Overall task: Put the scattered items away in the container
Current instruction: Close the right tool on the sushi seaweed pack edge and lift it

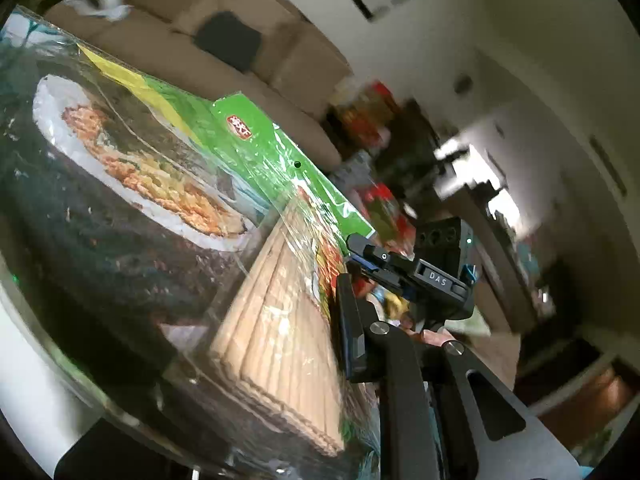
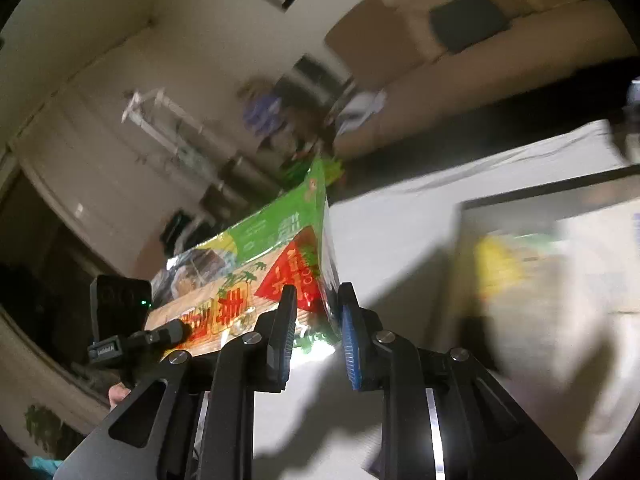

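**Both grippers clamp one seaweed snack packet in the air**

Nearest, the right gripper (image 2: 316,316) has its fingers nearly closed, pinching the near edge of a green packet (image 2: 256,264). Its long axis runs away from the camera, tilting upward. The left gripper (image 1: 344,312) is clenched on the same packet's far side. Beyond, right, lies a blurred open box (image 2: 560,216) on a white table (image 2: 392,232).

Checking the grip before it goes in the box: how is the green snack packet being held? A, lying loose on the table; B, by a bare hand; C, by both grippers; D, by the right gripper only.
C: the right gripper pinches the green snack packet and the left gripper clamps it too.
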Available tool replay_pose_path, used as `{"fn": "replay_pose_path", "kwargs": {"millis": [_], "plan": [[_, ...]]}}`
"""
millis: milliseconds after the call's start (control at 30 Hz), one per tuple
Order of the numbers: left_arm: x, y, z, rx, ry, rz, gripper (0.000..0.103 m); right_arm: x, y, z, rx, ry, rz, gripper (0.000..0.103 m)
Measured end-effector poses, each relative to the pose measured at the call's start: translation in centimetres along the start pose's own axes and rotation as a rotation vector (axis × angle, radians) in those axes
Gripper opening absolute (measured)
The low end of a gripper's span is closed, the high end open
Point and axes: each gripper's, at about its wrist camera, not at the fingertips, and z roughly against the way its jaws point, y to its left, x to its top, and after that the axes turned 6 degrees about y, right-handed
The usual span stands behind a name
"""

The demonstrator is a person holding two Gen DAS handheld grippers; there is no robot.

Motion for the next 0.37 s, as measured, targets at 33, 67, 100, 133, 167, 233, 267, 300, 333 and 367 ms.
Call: {"fn": "replay_pose_path", "kwargs": {"millis": [33,67,100,133,167,233,267,300,333,367], "plan": [[0.5,-1.0,-1.4,-0.011,0.023,-0.016,0.015,-0.2,-1.2,2.0,-0.016,-0.022,-0.012,0.022],[1.2,-2.0,-3.3,-0.021,0.05,-0.034,0.015,-0.4,-2.3,3.9,-0.035,-0.042,-0.023,0.022],[1.7,-2.8,-5.1,-0.032,0.077,-0.054,0.015,-0.6,-3.4,5.4,-0.052,-0.059,-0.035,0.022],[2.2,-3.3,-6.9,-0.039,0.103,-0.068,0.015,-0.9,-4.6,6.8,-0.071,-0.08,-0.054,0.022],[2.8,-3.6,-8.9,-0.049,0.133,-0.073,0.015,-1.1,-5.8,8.0,-0.09,-0.098,-0.074,0.022],[3.5,-3.5,-12.5,-0.067,0.194,-0.076,0.016,-1.7,-8.2,9.5,-0.127,-0.123,-0.111,0.022],[3.8,-3.1,-14.3,-0.066,0.22,-0.078,0.016,-2.0,-9.4,10.0,-0.143,-0.13,-0.131,0.022],[4.3,-2.5,-16.2,-0.067,0.252,-0.072,0.017,-2.3,-10.5,10.2,-0.16,-0.13,-0.149,0.022],[4.7,-1.6,-17.8,-0.062,0.277,-0.059,0.018,-2.6,-12.0,10.0,-0.185,-0.121,-0.168,0.022],[5.2,-0.6,-19.4,-0.041,0.301,-0.052,0.019,-2.9,-13.4,9.6,-0.211,-0.106,-0.187,0.022]]}}
